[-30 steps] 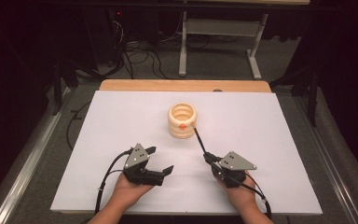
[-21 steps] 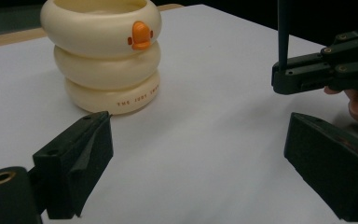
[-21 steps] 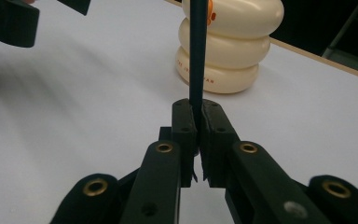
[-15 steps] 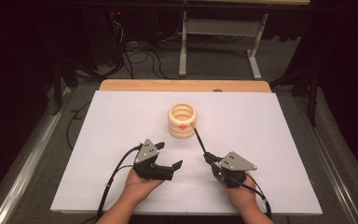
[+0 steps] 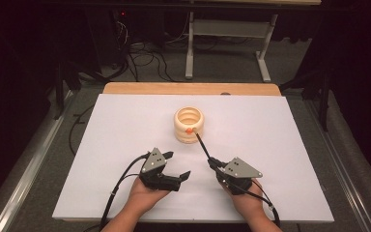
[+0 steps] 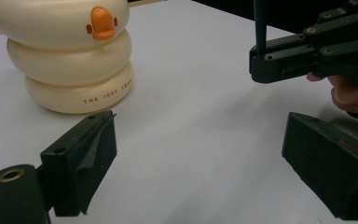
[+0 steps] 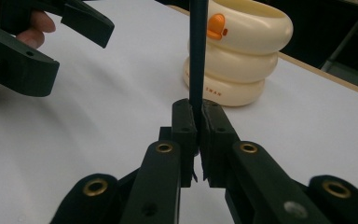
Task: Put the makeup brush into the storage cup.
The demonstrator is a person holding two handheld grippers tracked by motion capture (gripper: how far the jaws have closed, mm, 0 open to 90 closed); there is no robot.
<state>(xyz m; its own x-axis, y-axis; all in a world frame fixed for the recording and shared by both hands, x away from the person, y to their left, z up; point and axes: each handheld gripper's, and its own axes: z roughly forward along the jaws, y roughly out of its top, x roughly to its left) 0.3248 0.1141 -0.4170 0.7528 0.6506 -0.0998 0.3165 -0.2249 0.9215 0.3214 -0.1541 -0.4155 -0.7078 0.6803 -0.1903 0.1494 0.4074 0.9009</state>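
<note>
Right now the right gripper (image 7: 198, 116) has its jaws pinched tight on a thin dark stick (image 7: 197, 56), which rises from them toward the cream ringed pot (image 5: 189, 124). Beside it, nearer the person than the pot, the left gripper (image 5: 175, 166) is spread wide with nothing between its jaws. The pot, marked with an orange beak (image 6: 102, 22), stands upright on the white table (image 5: 270, 130).
</note>
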